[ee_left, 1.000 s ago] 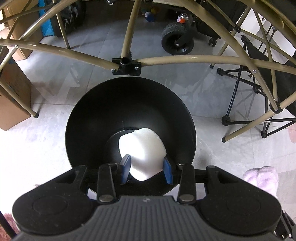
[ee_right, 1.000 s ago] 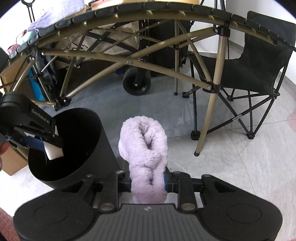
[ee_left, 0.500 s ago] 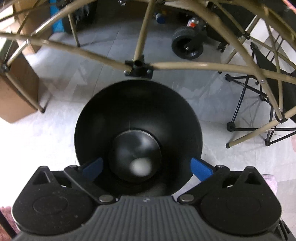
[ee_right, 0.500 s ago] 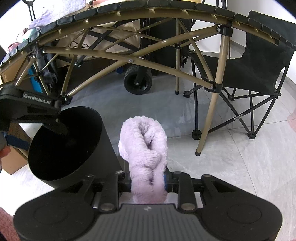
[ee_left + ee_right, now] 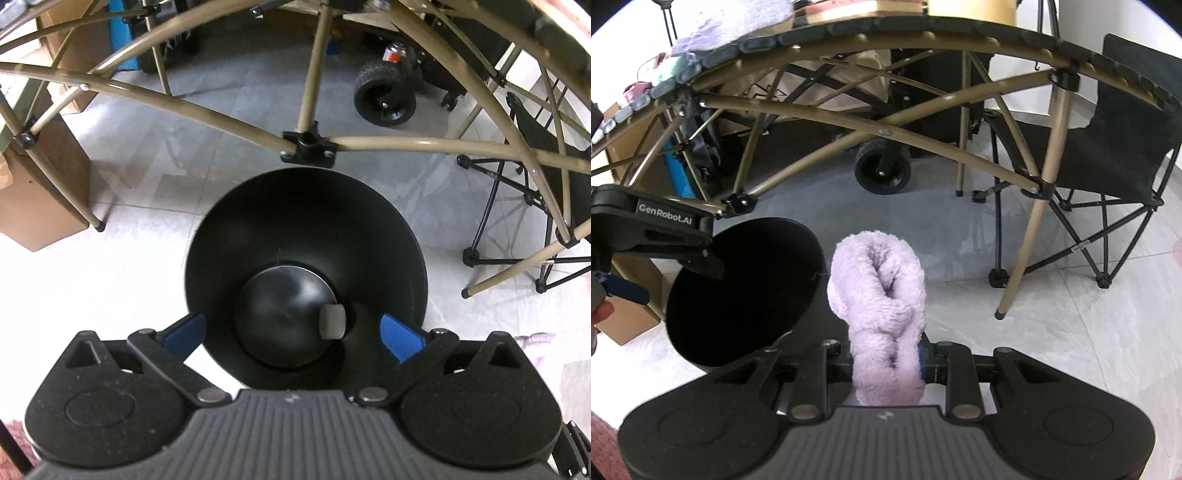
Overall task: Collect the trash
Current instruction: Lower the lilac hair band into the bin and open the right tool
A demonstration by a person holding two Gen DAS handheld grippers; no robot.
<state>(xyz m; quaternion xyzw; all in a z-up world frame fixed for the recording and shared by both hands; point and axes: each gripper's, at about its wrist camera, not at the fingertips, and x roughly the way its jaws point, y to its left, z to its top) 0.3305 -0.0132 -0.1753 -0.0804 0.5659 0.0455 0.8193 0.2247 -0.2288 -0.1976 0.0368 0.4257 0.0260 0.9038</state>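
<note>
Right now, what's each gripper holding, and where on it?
Left gripper: nothing, jaws open above the black bin. Right gripper: the fluffy lilac cloth, pinched at its lower end.

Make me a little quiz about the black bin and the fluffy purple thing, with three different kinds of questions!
1. True or false: the small pale piece lies at the bottom of the black bin.
2. What does the right tool hold? A) a can B) a fluffy purple cloth C) nothing
3. Fill in: the left tool stands wide ____ above the bin.

Key: 1 true; 2 B; 3 open
</note>
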